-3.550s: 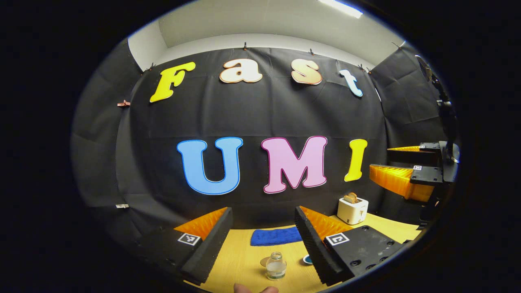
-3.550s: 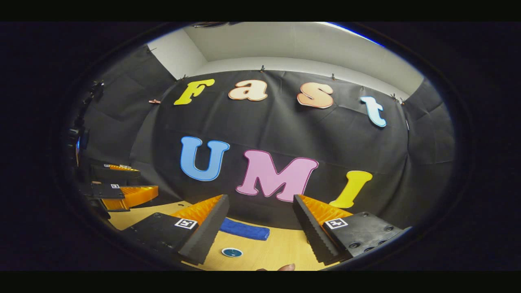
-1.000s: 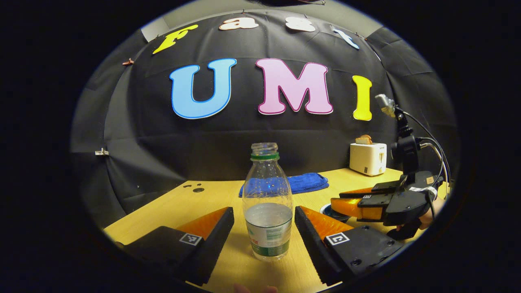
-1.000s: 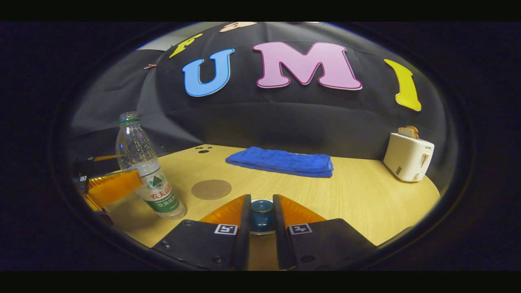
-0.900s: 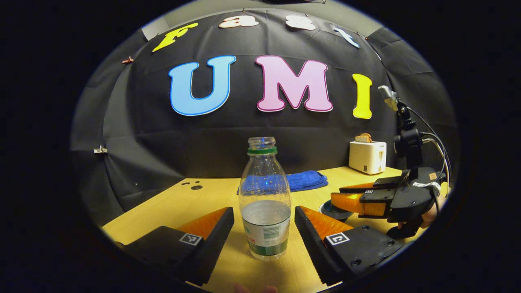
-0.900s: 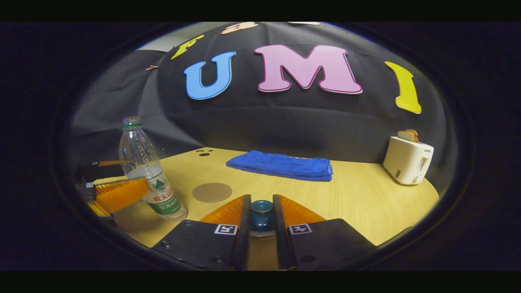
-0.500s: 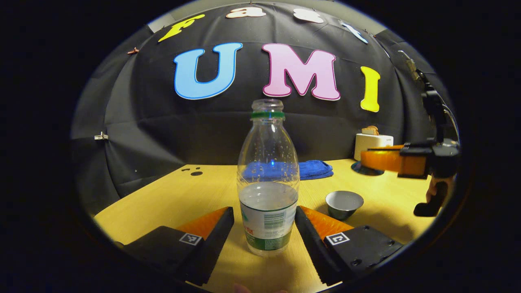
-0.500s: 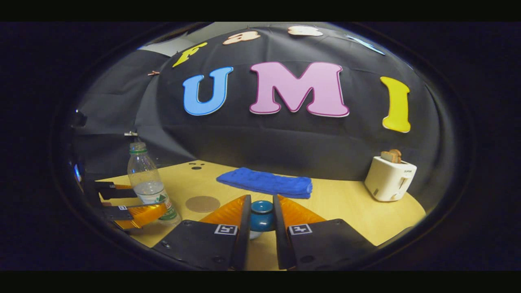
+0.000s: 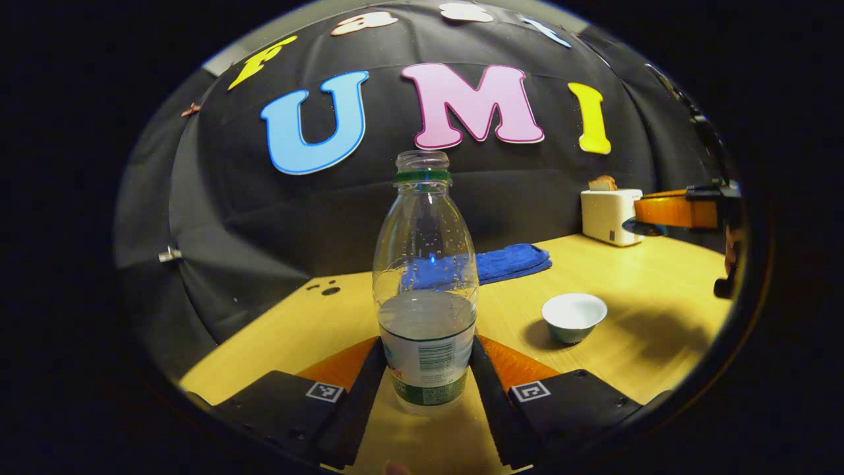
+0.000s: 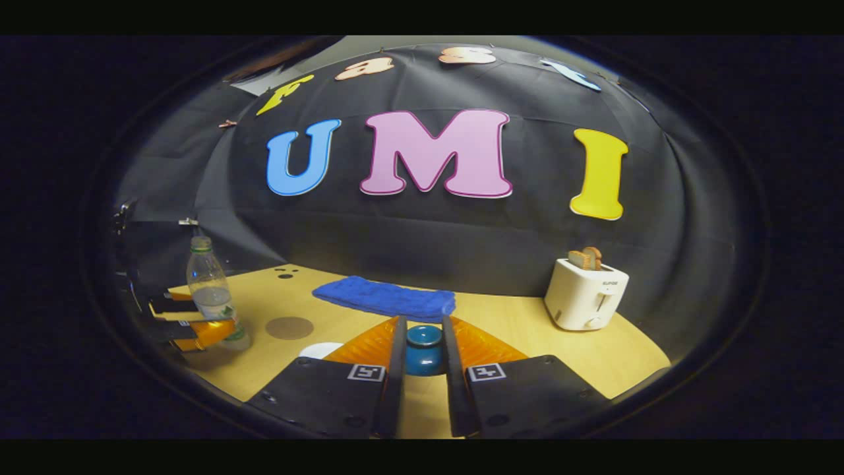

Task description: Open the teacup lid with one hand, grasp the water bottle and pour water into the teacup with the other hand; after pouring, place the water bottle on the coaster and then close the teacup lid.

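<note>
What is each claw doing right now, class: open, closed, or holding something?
Left claw: closed on the water bottle, which stands on the table.
Right claw: closed on the teacup lid, lifted clear of the teacup.

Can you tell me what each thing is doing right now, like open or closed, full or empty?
water bottle: upright, uncapped, partly full.
teacup: open, looks empty.
teacup lid: lifted off, held.
left claw: shut on the water bottle.
right claw: shut on the teacup lid.
coaster: bare.
toaster: bread inside.
blue towel: folded.

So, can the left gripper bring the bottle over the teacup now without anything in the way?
Probably yes: the left gripper grips the bottle, the teacup stands open, and the lid is held aside.
</note>
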Tool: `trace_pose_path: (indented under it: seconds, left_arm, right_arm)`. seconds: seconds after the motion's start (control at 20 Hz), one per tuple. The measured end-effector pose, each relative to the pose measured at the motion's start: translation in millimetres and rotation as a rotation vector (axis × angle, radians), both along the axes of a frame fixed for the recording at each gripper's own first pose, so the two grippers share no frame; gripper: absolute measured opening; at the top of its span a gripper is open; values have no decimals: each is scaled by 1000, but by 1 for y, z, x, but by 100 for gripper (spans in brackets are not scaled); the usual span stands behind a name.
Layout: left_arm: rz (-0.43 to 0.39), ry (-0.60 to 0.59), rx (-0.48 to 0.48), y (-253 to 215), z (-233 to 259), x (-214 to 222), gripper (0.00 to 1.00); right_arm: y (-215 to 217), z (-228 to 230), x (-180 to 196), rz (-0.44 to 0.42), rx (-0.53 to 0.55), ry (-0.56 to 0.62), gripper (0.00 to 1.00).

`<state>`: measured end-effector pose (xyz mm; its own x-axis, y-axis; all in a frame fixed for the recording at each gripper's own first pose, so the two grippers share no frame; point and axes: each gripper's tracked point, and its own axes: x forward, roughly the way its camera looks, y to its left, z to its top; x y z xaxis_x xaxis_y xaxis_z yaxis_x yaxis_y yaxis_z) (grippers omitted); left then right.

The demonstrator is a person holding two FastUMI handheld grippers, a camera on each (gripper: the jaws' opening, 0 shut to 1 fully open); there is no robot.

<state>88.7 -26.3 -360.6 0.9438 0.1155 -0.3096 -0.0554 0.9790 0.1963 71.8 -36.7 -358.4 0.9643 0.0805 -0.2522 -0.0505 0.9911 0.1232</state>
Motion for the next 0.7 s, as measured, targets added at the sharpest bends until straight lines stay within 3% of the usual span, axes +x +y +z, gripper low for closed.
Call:
trace_pose_path:
  seconds: [0.1, 0.2, 0.3, 0.35, 0.5, 0.7]
  left_arm:
    - [-13, 22, 138, 8, 4, 5, 77]
    - [-34, 58, 302, 16, 5, 12, 77]
    - [-73, 79, 459, 18, 4, 19, 77]
    - [-98, 90, 521, 16, 2, 21, 77]
    - [-152, 149, 638, 16, -15, 20, 77]
    - [-150, 185, 770, 22, -18, 26, 77]
  right_arm:
    - [-11, -1, -3, -9, -6, 2, 26]
    - [-22, -2, -6, -23, -11, 3, 35]
    - [-33, -3, -10, -36, -24, 1, 26]
    - [-38, -3, -11, -40, -29, 1, 26]
    - [-48, -8, -14, -46, -33, 10, 26]
    - [-61, -10, -17, -56, -35, 11, 30]
